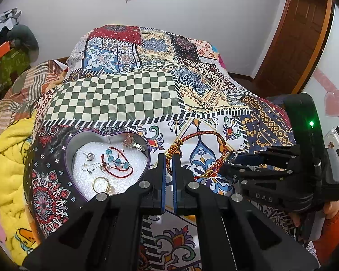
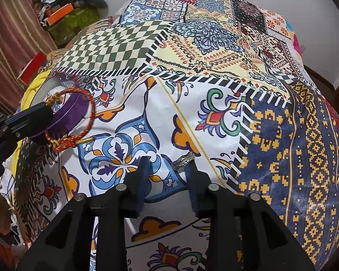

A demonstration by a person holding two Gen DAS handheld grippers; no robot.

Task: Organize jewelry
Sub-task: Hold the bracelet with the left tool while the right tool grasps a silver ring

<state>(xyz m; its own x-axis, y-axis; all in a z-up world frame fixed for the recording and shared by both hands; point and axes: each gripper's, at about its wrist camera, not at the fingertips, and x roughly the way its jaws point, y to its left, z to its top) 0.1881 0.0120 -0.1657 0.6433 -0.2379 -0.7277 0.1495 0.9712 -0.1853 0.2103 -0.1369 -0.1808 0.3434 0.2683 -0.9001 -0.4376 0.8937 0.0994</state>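
Observation:
A red and gold braided bracelet (image 1: pixel 205 133) hangs as a loop from my left gripper (image 1: pixel 168 157), which is shut on its knotted end. The loop hangs just right of the purple heart-shaped box (image 1: pixel 67 155), which holds several pieces on white foam. In the right wrist view the bracelet (image 2: pixel 91 113) dangles in front of the box (image 2: pixel 76 110), with the left gripper (image 2: pixel 48 108) clamped on it. My right gripper (image 2: pixel 167 159) points down at the cloth, open. A silver ring (image 2: pixel 183 160) lies at the tip of its right finger, and no pad presses on it. The left wrist view shows the ring (image 1: pixel 233 154) at the right gripper (image 1: pixel 230 162).
A patchwork cloth (image 1: pixel 115 99) covers the raised surface. Inside the box lie a blue-beaded red cord (image 1: pixel 116 159), a gold ring (image 1: pixel 100 184) and silver pieces. A yellow blanket (image 1: pixel 9 169) lies at the left, a wooden door (image 1: pixel 300 33) stands at the back right, and an orange sleeve (image 1: pixel 334 221) is behind the right gripper.

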